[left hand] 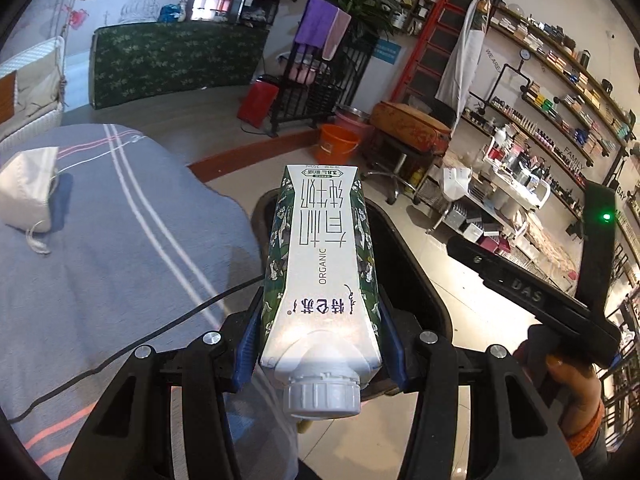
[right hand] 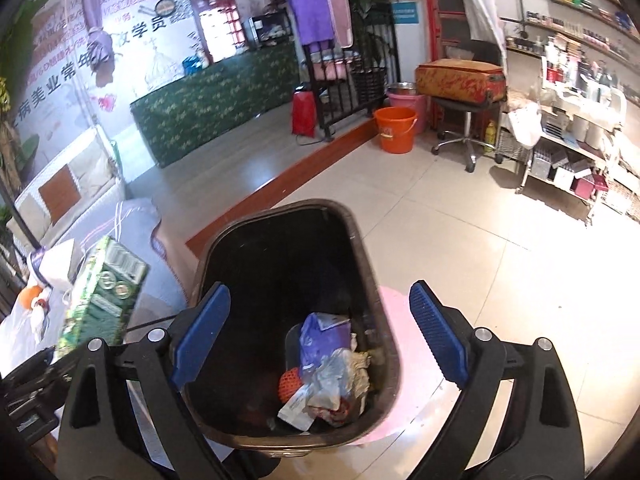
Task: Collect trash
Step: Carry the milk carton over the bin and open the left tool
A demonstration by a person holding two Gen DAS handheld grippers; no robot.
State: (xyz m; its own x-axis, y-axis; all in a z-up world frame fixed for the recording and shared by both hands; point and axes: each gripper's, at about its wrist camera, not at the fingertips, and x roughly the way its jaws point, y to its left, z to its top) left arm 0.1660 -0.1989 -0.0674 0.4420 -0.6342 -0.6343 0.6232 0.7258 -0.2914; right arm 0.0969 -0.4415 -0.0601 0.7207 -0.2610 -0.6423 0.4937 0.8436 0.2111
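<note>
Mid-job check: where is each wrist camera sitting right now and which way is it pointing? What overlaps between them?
Left wrist: rides the left tongs, looking forward and down over the gripped milk carton to the trash bin; the right tongs' body and hand show at right.
Right wrist: rides the open right tongs, looking down into the bin and its trash.
Shared: bin, carton, orange bucket.

- We see a bed (left hand: 120, 240) under a grey striped cover, with a white face mask (left hand: 28, 192) lying on it by the left edge.
- We see a pale tiled floor (right hand: 460, 240) carrying a dark trash bin (right hand: 360, 248), an orange bucket (right hand: 395, 129), a pink bucket (right hand: 404, 101) just behind it, and a chrome-legged stool (right hand: 464, 136).
</note>
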